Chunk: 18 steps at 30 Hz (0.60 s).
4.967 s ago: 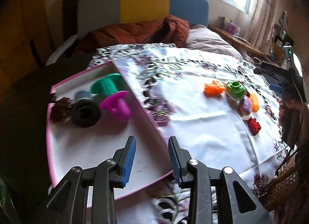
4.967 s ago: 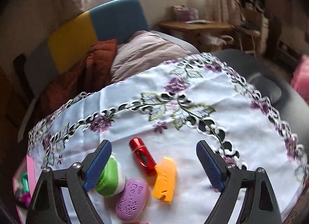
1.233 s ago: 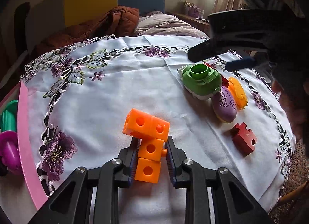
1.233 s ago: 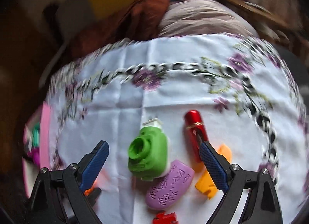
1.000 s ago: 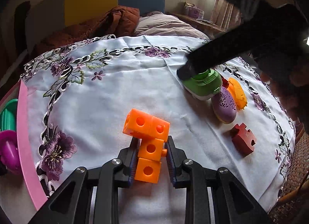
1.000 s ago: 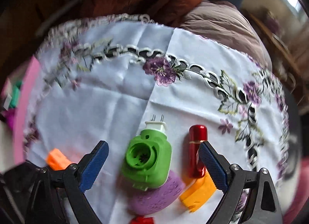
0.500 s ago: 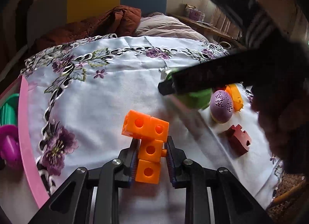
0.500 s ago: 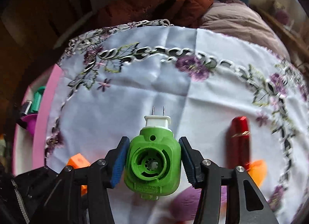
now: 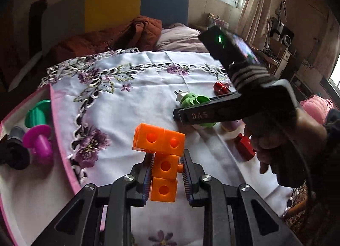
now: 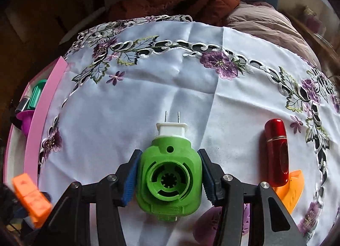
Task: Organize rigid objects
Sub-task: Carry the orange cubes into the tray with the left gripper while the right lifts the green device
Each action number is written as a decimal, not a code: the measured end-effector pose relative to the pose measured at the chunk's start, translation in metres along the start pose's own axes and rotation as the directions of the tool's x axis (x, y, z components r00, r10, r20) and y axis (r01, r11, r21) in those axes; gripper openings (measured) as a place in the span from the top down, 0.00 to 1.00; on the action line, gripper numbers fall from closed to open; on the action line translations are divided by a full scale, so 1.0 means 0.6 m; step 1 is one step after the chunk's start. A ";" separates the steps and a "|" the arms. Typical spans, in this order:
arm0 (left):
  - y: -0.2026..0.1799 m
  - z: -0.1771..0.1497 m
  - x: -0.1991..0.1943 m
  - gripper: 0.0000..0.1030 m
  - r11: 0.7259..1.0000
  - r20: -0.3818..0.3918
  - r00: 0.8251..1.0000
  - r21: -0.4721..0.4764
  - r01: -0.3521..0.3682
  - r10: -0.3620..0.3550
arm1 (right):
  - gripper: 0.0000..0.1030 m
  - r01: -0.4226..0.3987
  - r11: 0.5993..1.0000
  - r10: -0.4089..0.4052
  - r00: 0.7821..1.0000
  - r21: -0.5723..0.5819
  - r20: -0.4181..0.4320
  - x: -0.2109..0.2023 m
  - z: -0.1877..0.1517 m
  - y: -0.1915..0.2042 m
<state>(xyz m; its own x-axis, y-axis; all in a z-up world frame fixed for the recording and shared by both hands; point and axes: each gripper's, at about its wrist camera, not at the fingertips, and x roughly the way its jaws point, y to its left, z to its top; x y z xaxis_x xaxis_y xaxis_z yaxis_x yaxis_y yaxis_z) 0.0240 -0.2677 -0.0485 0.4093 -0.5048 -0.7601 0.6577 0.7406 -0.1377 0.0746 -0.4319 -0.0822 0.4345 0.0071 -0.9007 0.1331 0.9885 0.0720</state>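
Your left gripper point(image 9: 166, 173): nearly closed, pinching the orange block piece point(image 9: 162, 152).
Your right gripper point(image 10: 169, 173): part-spread, pads clamping the green plug-in device point(image 10: 169, 173).

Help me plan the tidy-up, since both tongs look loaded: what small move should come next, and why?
Probably carry the orange block piece across to the pink tray and let go there. The left tongs are already shut on it, and the tray with the other sorted pieces lies just beside it. The right tongs grip the green plug-in device, which can follow.
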 end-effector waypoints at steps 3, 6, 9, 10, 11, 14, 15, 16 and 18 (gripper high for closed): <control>0.002 0.000 -0.018 0.76 1.000 0.014 1.000 -0.007 -0.009 0.009 | 0.48 0.000 1.000 0.000 1.000 -0.016 0.009 -0.001 -0.003 -0.001; 0.006 -0.001 -0.039 0.76 1.000 0.033 0.999 -0.015 -0.014 0.014 | 0.48 0.021 0.999 -0.020 1.000 -0.037 0.022 -0.002 -0.004 0.004; 0.014 0.000 -0.058 0.76 0.999 0.049 0.999 -0.032 -0.022 0.024 | 0.48 0.031 0.998 -0.029 0.999 -0.054 0.032 -0.001 -0.003 0.007; 0.017 0.000 -0.062 0.76 0.999 0.053 0.998 -0.037 -0.027 0.029 | 0.48 0.032 0.998 -0.030 0.999 -0.061 0.037 -0.001 -0.003 0.007; 0.021 0.001 -0.069 0.76 0.999 0.060 0.998 -0.042 -0.034 0.037 | 0.48 0.034 0.997 -0.031 0.999 -0.068 0.041 -0.001 -0.003 0.008; 0.036 0.002 -0.087 0.76 0.997 0.074 0.996 -0.062 -0.053 0.058 | 0.48 0.028 0.997 -0.024 0.998 -0.077 0.055 -0.001 -0.006 0.008; 0.041 0.002 -0.091 0.76 0.996 0.077 0.995 -0.069 -0.059 0.064 | 0.48 0.025 0.996 -0.020 0.998 -0.080 0.059 -0.001 -0.006 0.007; 0.047 0.002 -0.096 0.76 0.995 0.081 0.994 -0.077 -0.064 0.070 | 0.48 0.024 0.997 -0.020 0.998 -0.079 0.059 -0.001 -0.006 0.007; 0.060 0.000 -0.106 0.76 0.993 0.087 0.992 -0.089 -0.081 0.089 | 0.48 0.024 0.997 -0.019 0.998 -0.076 0.059 -0.001 -0.006 0.008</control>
<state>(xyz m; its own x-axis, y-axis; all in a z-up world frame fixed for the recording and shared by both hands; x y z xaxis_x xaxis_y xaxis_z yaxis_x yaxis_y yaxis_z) 0.0215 -0.2089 -0.0051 0.5198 -0.4739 -0.7108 0.5633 0.8156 -0.1319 0.0720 -0.4264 -0.0829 0.4835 -0.0208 -0.8751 0.0748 0.9970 0.0177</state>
